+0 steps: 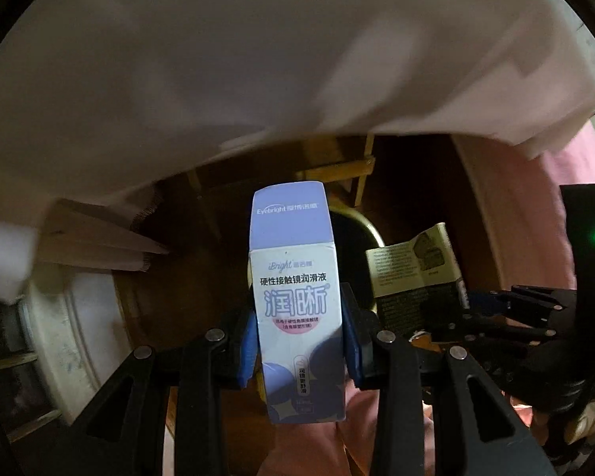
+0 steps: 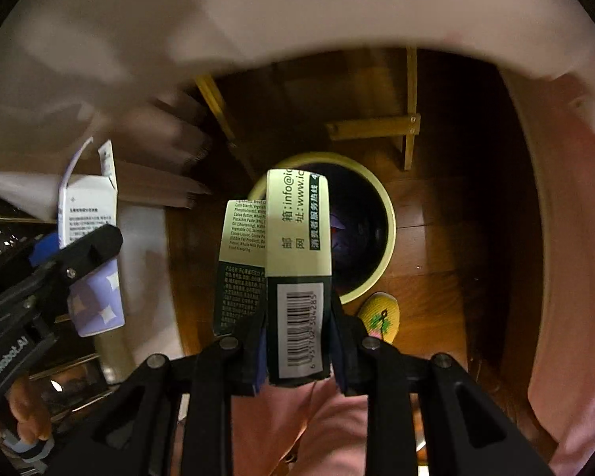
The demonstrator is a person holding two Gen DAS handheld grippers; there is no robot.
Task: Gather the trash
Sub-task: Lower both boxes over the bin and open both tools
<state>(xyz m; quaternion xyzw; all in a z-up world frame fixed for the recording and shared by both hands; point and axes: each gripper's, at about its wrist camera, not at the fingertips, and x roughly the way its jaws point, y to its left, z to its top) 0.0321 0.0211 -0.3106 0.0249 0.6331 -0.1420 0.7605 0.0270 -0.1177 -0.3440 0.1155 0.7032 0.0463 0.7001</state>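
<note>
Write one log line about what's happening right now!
left gripper: shut on purple box | right gripper: shut on green box | both above bin

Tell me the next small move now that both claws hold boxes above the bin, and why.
Probably ease the right claw open first: its dark green and cream cardboard box hangs over the round yellow-rimmed bin on the wooden floor. The left claw, clamping the tall lilac and white carton, looks less centred.
</note>
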